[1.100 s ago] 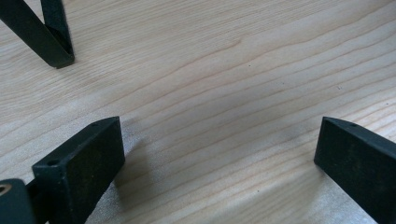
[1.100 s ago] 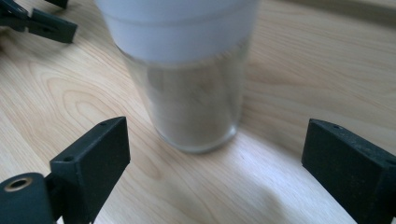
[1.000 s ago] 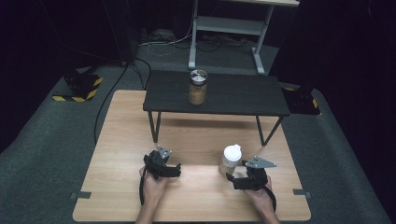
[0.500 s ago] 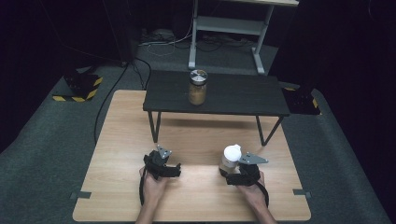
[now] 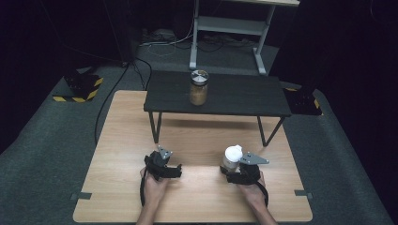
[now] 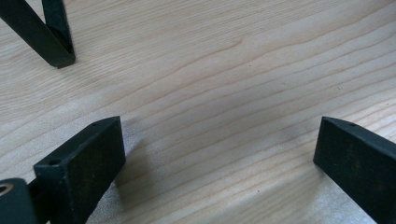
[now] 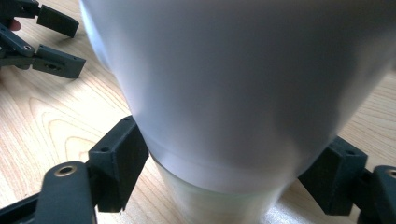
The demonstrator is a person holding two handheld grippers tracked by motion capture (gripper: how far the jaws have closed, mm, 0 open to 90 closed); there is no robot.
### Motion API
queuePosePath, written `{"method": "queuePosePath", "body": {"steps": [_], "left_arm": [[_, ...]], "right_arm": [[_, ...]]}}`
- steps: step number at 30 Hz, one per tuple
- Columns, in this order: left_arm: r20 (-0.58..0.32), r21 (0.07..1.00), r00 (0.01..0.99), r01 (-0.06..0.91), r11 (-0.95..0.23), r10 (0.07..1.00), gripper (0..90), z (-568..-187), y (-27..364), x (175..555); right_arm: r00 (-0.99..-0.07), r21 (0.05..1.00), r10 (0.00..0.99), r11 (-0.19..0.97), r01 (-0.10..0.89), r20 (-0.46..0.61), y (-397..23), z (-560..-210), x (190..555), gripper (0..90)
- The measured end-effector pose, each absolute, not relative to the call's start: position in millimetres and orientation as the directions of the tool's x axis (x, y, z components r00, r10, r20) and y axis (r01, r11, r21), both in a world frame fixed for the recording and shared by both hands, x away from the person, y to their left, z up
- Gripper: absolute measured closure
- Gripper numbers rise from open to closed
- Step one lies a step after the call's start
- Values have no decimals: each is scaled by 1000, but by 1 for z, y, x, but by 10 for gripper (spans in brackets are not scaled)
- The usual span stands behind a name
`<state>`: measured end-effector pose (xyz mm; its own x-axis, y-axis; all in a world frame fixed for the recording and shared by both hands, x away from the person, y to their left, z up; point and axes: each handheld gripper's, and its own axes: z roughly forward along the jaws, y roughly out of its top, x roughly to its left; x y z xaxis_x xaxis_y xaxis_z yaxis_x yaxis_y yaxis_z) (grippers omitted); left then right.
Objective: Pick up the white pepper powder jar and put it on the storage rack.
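The left gripper (image 5: pixel 165 165) was seen resting on the wooden tabletop (image 5: pixel 117 140) toward its near edge, left of centre, its jaws spread wide over bare wood with nothing between them. Behind, across the far half of the tabletop, a low black shelf (image 5: pixel 234 93) stood on thin legs, and a lidded glass jar (image 5: pixel 198 87) was set near its left end. Toward the near right corner, the white-capped bottle (image 5: pixel 232 158) stood upright, and the right gripper (image 5: pixel 237 169) had just been closing on it; in the right gripper view the pads were pressed against the bottle (image 7: pixel 243 93) just below its broad white cap. The bottle was judged light, stiff plastic and rather smooth, so a hold on the narrower body under the cap seemed soundest. Open wood was left between the two grippers, while the shelf's legs and front edge limited room behind.
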<state>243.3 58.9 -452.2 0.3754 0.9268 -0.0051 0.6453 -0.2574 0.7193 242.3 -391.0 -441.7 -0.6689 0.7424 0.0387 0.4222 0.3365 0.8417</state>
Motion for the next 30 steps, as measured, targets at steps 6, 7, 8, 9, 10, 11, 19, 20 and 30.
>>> {"method": "queuePosePath", "body": {"steps": [6,7,8,9,10,11,19,20,30], "left_arm": [[-5,719,375,645,-257,927,21,-452,59,243],[-5,719,375,645,-258,927,21,-452,59,243],[-5,719,376,645,-258,927,21,-452,59,243],[-5,719,375,645,-257,927,21,-452,59,243],[-5,719,375,645,-257,927,21,-452,59,243],[-5,719,375,645,-258,927,21,-452,59,243],[-5,719,374,646,-257,927,21,-452,59,243],[-4,719,375,646,-258,927,21,-452,59,243],[-7,719,374,646,-256,927,21,-452,59,243]], "right_arm": [[-670,843,741,326,427,53,-395,-442,244,277],[-670,843,741,326,428,54,-395,-442,244,277],[-670,844,740,325,428,55,-396,-442,245,277],[-671,843,739,323,431,59,-396,-442,245,276],[-671,843,739,323,431,59,-396,-442,245,276],[-671,842,739,322,432,62,-396,-442,246,277],[-675,846,736,328,419,49,-397,-443,245,288],[-675,847,737,329,418,47,-397,-443,245,289],[-676,850,736,329,411,42,-398,-442,243,299]]}}
